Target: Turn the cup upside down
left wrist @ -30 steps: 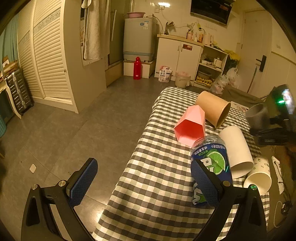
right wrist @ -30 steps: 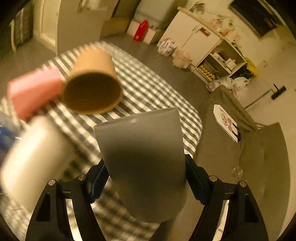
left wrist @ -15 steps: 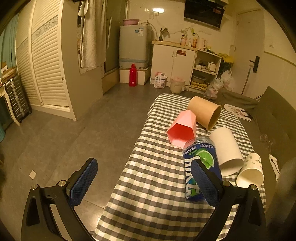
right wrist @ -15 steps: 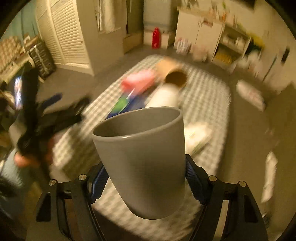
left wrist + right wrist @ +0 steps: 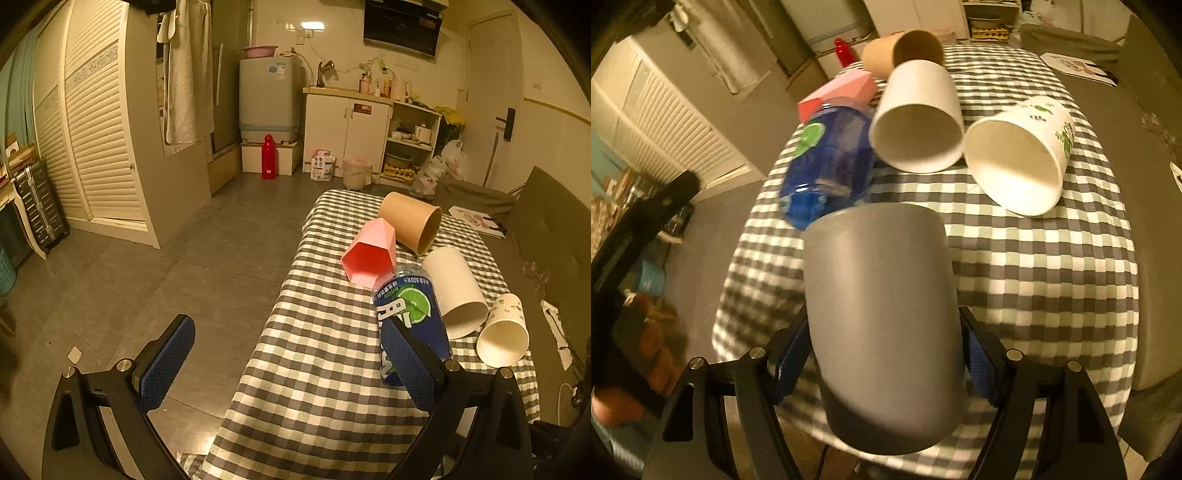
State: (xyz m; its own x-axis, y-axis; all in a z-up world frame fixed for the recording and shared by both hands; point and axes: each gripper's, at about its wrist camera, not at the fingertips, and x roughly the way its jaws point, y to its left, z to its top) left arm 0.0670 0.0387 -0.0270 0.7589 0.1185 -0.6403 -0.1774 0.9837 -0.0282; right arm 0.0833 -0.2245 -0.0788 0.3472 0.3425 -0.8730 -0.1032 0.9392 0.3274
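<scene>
Two grippers: right gripper [image 5: 882, 365] clamped on grey cup [image 5: 882, 325], left gripper [image 5: 288, 362] wide apart, empty.

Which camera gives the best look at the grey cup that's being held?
The right wrist view. The grey cup fills the middle of the frame there, clamped in the right claw above the checkered tablecloth. The left wrist view does not show it at all, only the open left claw and the other cups lying on the table.
</scene>
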